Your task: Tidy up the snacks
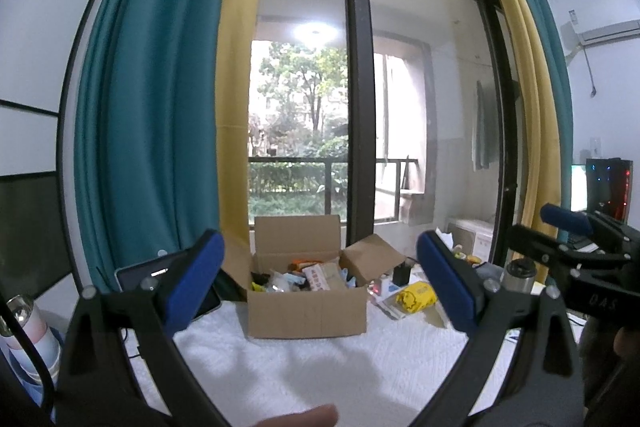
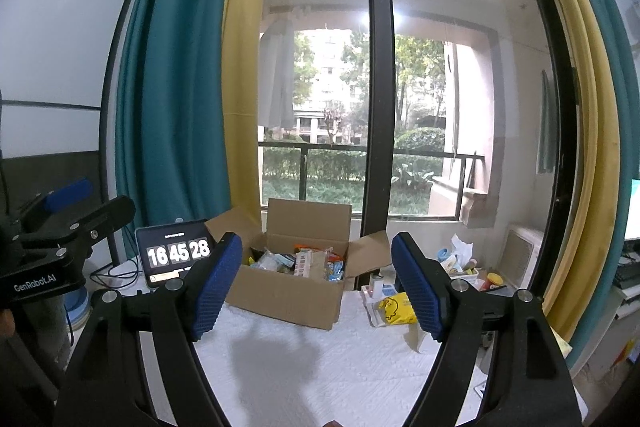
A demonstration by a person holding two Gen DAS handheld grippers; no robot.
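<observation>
1. On the white table cover (image 2: 320, 359), mid-table before the window, stands an open cardboard box (image 2: 288, 297), flaps up, filled with mixed snacks (image 2: 304, 261); their print is too small to read.
2. Right of the box lies a yellow packet (image 2: 396, 309) bearing a cartoon figure.
3. Left of the box, a tablet (image 2: 176, 255) displays "16 45 28".
4. Right gripper (image 2: 316, 287): fingers spread, nothing between them, short of the box.
5. Left gripper (image 1: 320, 283): fingers spread, empty; its body reads "GenRobot.AI" in the right wrist view.
</observation>
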